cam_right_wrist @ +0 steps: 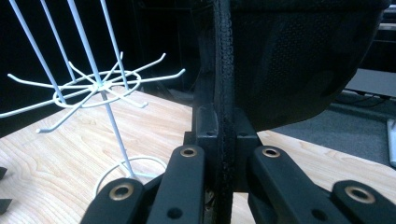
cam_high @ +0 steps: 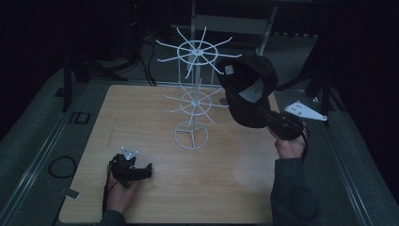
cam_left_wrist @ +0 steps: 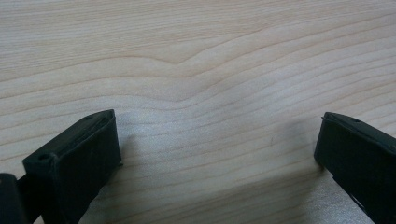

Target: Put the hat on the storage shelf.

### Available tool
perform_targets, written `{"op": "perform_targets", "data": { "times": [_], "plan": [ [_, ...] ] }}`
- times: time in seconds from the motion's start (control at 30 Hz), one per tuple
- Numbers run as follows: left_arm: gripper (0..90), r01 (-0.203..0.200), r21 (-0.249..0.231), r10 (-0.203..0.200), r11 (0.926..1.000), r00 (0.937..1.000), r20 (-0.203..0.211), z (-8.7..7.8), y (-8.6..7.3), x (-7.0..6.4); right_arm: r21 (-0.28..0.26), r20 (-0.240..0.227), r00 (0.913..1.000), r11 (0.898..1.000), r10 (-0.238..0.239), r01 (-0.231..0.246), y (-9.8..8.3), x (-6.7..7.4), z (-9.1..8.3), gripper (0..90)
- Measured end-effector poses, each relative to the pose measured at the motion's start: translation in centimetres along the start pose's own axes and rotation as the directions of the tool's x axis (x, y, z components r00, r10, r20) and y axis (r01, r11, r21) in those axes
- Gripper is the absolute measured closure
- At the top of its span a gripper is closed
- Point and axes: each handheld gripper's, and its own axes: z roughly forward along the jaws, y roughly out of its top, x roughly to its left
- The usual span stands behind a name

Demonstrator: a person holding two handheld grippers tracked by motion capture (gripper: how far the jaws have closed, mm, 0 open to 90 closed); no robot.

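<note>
Gripping | right claw (cam_right_wrist: 223, 140) | black mesh-lined cap (cam_high: 247, 89) | stitched brim edge

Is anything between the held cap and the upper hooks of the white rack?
Nothing visible. The right gripper holds the black cap by its edge, raised right beside the white rack, at its upper ring of hooks; whether it touches a hook is unclear.
</note>
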Motion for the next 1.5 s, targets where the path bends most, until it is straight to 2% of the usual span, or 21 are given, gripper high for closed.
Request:
{"op": "perform_targets", "data": {
  "times": [1.5],
  "plan": [
    [0.2,0.001,0.000,-0.001,1.0000,1.0000,0.000,0.0,0.0,0.0,-0.051,0.005,0.9999,0.999,-0.010,0.010,1.8,0.4,0.4,86.3]
  ]
}}
